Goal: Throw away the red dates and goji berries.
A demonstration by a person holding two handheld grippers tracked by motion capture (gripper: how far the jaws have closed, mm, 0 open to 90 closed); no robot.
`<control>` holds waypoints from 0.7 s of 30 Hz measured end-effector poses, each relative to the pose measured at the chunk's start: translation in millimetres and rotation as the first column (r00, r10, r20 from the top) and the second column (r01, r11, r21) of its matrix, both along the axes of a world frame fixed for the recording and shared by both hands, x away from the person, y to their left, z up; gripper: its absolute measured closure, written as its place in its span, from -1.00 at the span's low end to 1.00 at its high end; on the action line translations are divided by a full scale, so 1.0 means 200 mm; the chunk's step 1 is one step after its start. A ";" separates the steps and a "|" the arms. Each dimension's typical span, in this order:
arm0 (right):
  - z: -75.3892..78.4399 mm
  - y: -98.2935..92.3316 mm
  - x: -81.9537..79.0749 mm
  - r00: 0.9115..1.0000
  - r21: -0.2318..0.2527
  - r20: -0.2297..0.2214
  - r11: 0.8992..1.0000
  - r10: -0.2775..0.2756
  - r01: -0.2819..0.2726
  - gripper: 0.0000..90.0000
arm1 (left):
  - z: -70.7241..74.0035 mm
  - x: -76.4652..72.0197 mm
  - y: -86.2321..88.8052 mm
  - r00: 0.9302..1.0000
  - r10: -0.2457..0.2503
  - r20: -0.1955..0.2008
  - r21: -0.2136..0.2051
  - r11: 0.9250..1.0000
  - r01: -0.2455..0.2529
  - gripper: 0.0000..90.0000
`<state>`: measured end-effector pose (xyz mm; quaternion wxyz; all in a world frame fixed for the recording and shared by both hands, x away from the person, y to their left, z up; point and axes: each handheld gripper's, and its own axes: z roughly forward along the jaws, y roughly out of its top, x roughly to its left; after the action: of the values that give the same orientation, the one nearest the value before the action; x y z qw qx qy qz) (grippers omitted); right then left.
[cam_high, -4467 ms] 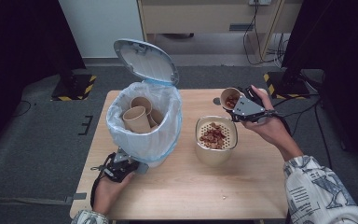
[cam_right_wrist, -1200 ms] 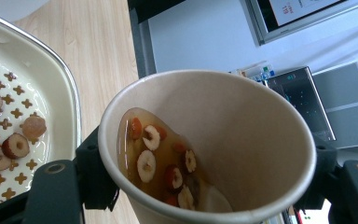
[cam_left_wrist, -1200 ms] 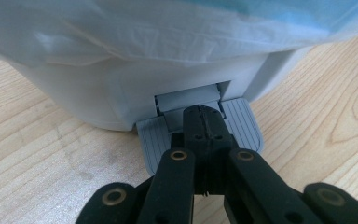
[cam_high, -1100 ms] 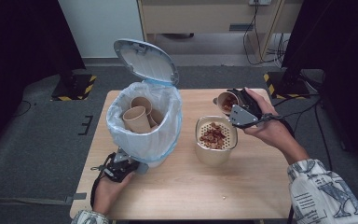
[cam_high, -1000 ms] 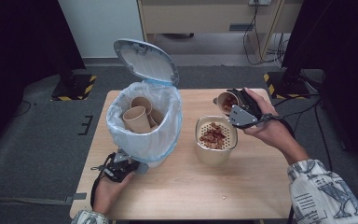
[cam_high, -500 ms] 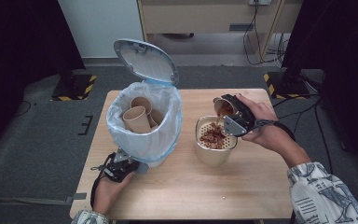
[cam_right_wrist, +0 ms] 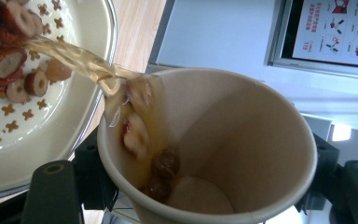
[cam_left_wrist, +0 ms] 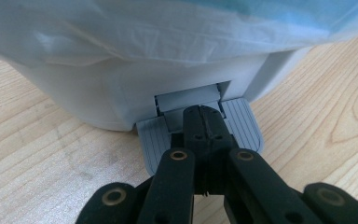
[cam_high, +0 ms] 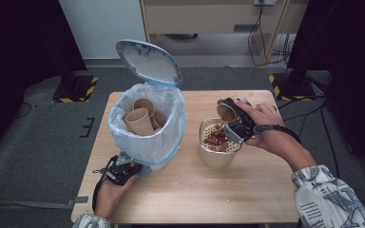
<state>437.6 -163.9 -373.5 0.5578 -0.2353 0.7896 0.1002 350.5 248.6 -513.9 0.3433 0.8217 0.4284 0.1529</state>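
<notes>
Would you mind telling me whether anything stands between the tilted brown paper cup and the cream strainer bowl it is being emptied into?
Nothing visible does. The brown paper cup, clamped in the right gripper, tips over the rim of the cream strainer bowl, and amber liquid with fruit pieces falls straight onto the perforated tray.

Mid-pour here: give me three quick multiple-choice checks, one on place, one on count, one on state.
1. The left tongs rest on the bin's:
A) lid B) pedal C) liner
2. Paper cups showing inside the bin:
A) none B) at least two C) ten
3. The cup in the right tongs is:
A) upright B) crushed flat C) tipped, pouring

Answers:
1 B, the shut tips lie on the grey pedal.
2 B, two rims show clearly, perhaps a third.
3 C, liquid streams into the strainer bowl.
</notes>
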 end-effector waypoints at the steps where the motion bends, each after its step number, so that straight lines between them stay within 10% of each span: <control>1: 0.00 0.00 0.00 1.000 -0.005 0.004 1.000 0.000 0.000 -0.42 | 0.00 0.00 0.00 1.000 0.000 0.000 0.000 1.000 0.000 1.00; 21: 0.00 0.04 -0.02 0.997 -0.044 0.066 0.999 0.032 -0.029 -0.43 | 0.00 0.00 0.00 1.000 -0.001 0.000 0.000 1.000 0.001 1.00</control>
<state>432.7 -156.9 -373.1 0.5772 -0.2625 0.7687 0.0838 350.5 248.7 -513.8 0.3433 0.8219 0.4281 0.1529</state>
